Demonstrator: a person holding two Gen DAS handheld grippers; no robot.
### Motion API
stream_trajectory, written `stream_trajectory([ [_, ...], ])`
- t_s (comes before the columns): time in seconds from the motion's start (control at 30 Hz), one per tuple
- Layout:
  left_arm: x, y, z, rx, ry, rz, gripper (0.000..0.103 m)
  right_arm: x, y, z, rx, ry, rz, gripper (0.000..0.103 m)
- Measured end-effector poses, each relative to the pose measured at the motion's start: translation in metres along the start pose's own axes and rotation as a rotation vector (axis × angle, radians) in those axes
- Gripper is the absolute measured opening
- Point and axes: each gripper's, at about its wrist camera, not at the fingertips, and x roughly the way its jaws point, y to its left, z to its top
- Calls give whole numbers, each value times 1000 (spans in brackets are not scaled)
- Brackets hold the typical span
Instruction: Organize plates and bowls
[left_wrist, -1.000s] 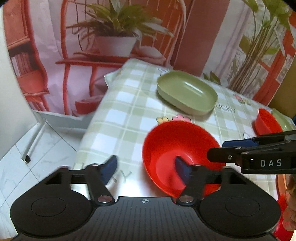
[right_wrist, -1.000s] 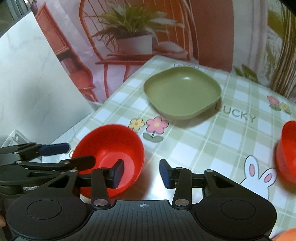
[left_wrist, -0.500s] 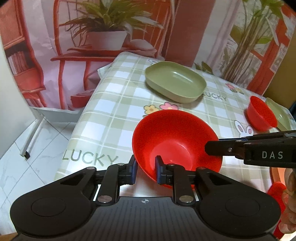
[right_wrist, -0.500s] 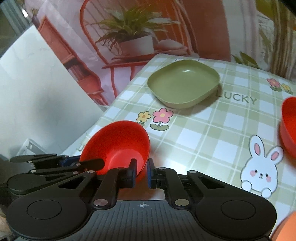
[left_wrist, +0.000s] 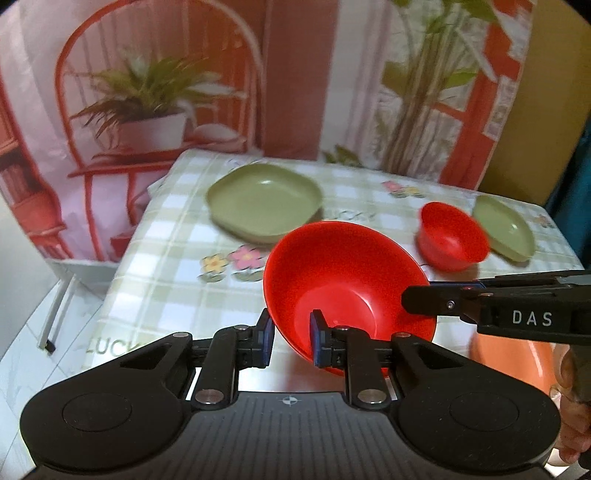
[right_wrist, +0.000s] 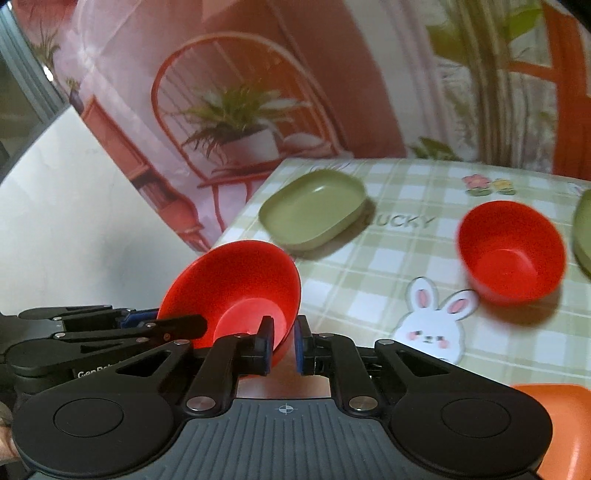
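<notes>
A red bowl (left_wrist: 347, 280) is held in the air above the near left part of the surface (left_wrist: 173, 236), which wears a green checked cloth. The bowl is round, so it has no long axis; it is tilted, its open mouth facing up and toward the cameras. The left claw (left_wrist: 290, 338) is clamped on its near rim, one pad inside and one outside. The right claw (right_wrist: 284, 343) is clamped on the rim at the bowl's right side.

Beyond the bowl, toward the far left corner, lies a green plate (left_wrist: 264, 197), upright. Toward the far right sit a smaller red bowl (right_wrist: 511, 251) and, just beside it at the right edge, a second green plate (left_wrist: 504, 227). An orange dish (right_wrist: 557, 428) shows at the near right. Nothing stands between the held bowl and these.

A second ago both claws stood apart around the bowl as it rested on the cloth; now it is gripped and lifted.
</notes>
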Motion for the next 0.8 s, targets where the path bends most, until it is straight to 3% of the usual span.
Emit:
stream_trajectory([
  [0.4, 7, -73, 3, 77, 22, -66, 22, -58, -70, -15, 80, -96, -15, 13],
  [0.6, 18, -104, 14, 179, -15, -92, 22, -68, -104, -12, 110, -146, -64, 13],
  [0.8, 50, -127, 38, 202, -28, -123, 22, -67, -137, 5, 123, -206, -112, 13],
])
